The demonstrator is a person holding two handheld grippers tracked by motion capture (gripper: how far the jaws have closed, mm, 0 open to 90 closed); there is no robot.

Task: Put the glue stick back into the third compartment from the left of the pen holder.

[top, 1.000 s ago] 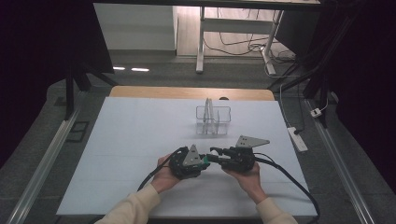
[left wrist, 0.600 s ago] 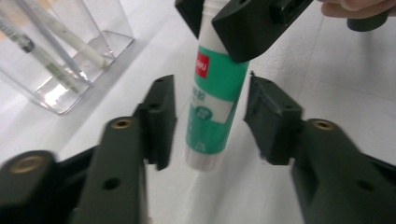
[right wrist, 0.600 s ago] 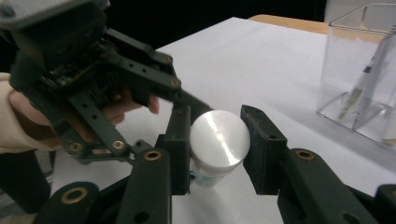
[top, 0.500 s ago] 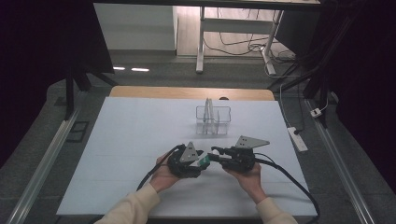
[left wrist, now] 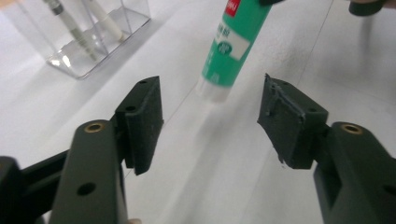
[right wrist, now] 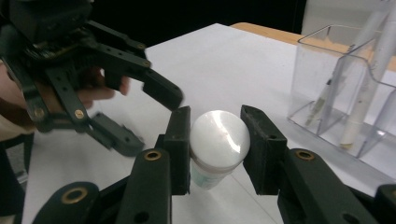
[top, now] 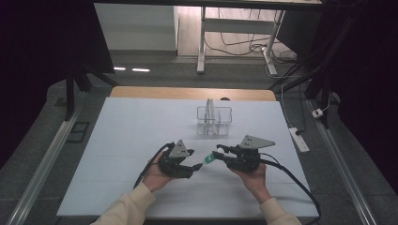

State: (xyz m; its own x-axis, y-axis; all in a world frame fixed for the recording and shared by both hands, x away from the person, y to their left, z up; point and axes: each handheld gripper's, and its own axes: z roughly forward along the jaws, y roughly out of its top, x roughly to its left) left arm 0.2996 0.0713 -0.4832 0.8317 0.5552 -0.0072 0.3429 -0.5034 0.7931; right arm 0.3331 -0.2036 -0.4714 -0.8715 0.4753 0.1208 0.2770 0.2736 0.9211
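Note:
A green glue stick (top: 209,160) with a white end hangs just above the white table cover (top: 126,140), near the front middle. My right gripper (top: 219,153) is shut on it; in the right gripper view both pads press the stick (right wrist: 218,137) just behind its white end, in the right gripper (right wrist: 217,128). My left gripper (top: 197,165) faces it from the left. Its jaws have just been opening, and they now stand wide with nothing pressed between them. In the left gripper view, the glue stick (left wrist: 231,44) points its white end toward the gap of the left gripper (left wrist: 210,93).
A clear divided pen holder (top: 214,119) with a few pens stands behind the grippers. A white power strip (top: 299,139) lies off the table's right edge. Cables trail from both grippers toward the front. Open white cover lies to the left.
The left gripper let go of the glue stick's end, opened its jaws and drew back to the left. The right gripper stayed in place with the stick.

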